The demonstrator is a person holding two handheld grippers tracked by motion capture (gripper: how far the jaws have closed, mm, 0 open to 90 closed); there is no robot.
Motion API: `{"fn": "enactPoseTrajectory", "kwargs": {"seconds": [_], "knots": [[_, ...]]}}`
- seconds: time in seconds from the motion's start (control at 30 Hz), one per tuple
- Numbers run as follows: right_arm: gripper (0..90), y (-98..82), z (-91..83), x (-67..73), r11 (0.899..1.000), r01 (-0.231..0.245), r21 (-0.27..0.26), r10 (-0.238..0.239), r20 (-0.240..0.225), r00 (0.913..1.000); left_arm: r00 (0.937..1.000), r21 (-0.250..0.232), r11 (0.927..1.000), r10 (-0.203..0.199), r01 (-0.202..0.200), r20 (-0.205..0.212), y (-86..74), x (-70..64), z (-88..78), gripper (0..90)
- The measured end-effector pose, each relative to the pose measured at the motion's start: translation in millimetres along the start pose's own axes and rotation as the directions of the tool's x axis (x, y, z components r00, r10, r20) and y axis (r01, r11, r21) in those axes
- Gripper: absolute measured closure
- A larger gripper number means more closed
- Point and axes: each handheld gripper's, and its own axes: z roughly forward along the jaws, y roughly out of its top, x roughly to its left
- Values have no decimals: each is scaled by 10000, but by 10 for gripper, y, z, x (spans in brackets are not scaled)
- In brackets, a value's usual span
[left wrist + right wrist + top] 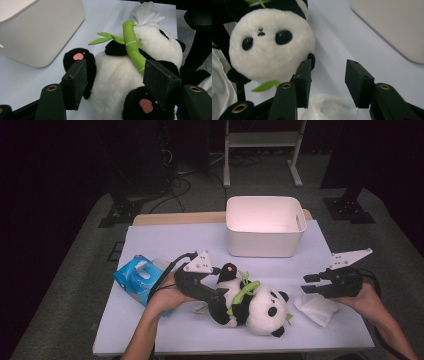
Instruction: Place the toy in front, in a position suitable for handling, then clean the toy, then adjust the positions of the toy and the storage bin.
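One white bin [263, 227] at the table's far edge, inside unseen; left gripper [219, 281] part-open, jaws straddling the plush panda [252, 306] lying mid-table, pads not pressing; right gripper [311, 283] part-open, holding nothing, above a crumpled tissue [316, 309]

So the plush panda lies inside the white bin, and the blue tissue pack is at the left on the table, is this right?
Not quite. The plush panda lies on the table in front of the white bin, as the high view shows. The blue tissue pack is at the left.

No lettering, label, brand, number or sign can be read on anything here.
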Motion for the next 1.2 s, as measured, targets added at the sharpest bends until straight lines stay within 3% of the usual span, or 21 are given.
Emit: {"fn": "enactPoseTrajectory", "kwargs": {"seconds": [0.2,0.37,0.53,0.8,1.2], "knots": [[463,255,122,-75,9997,220,-143,-223,-154,9996,9993,-124,9994,-319,317,-214,-60,25,-52,298],[451,396,193,-112,9991,363,-238,-370,-295,9989,9979,-128,9987,-493,488,-425,-124,57,-134,276],[445,626,326,-112,9971,766,-34,-767,-466,9960,9939,-172,9969,-783,772,-772,-196,101,-241,239],[437,876,453,-111,9931,1155,200,-1141,-611,9916,9892,-136,9959,-906,897,-1153,-242,118,-355,197],[428,1259,580,-202,9808,1844,631,-1796,-745,9809,9812,-167,9919,-1268,1257,-1457,-351,183,-474,172]]}}
